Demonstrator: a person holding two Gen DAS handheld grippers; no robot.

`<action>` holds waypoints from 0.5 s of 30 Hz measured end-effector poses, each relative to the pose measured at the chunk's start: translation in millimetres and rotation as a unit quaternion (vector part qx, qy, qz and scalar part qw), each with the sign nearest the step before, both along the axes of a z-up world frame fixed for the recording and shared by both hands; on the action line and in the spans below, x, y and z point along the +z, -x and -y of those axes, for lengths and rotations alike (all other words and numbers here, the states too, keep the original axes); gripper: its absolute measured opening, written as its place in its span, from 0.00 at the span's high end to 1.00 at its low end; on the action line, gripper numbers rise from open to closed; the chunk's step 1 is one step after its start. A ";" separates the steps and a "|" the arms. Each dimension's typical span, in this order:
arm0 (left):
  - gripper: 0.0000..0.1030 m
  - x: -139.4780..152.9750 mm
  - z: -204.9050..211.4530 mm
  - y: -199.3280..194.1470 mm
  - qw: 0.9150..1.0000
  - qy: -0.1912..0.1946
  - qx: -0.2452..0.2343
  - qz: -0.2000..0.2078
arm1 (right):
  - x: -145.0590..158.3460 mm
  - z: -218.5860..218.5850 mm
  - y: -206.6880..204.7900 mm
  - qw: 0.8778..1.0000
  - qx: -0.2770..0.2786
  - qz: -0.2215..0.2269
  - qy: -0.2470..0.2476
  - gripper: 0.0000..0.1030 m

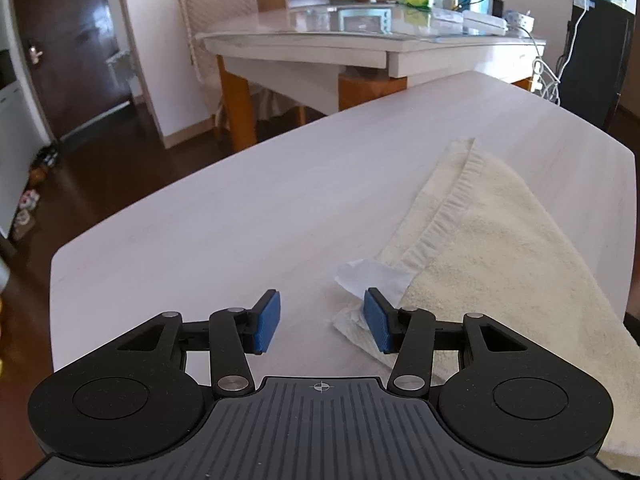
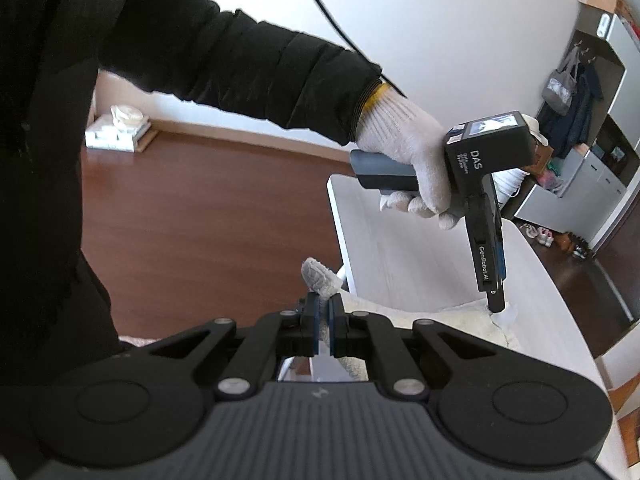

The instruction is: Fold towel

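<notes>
A white-gloved hand (image 2: 412,164) holds the left gripper (image 1: 322,322) angled down over the white table (image 1: 224,216), jaws spread and empty. The right gripper (image 2: 324,326) pinches a corner of the cream towel (image 1: 500,248) — lifted off the table edge. Only the left view shows crumpled tissue (image 1: 368,280) beside the towel.

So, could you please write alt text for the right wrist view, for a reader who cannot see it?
The right gripper is shut on a corner of the cream towel, lifted off the white table. Beyond it, a white-gloved hand in a black sleeve points the left gripper down at the table.
</notes>
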State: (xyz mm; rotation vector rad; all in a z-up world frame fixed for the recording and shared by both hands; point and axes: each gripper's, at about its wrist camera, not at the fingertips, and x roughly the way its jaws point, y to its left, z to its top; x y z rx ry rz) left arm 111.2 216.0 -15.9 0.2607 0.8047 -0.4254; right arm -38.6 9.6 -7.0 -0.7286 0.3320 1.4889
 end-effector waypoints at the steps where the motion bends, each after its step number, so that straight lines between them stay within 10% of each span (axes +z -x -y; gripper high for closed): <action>1: 0.50 0.1 -0.6 -0.9 1.000 0.000 -0.002 -0.003 | 3.8 1.9 -4.9 1.000 0.000 -0.014 -0.009 0.95; 9: 0.49 1.2 -6.0 -18.2 0.999 0.010 -0.020 -0.043 | 43.1 53.3 -81.9 0.975 -0.086 -0.127 -0.163 0.95; 15: 0.46 -0.4 -12.0 -28.1 0.997 0.025 -0.026 -0.067 | 22.7 99.3 -177.2 0.905 -0.228 -0.242 -0.263 0.95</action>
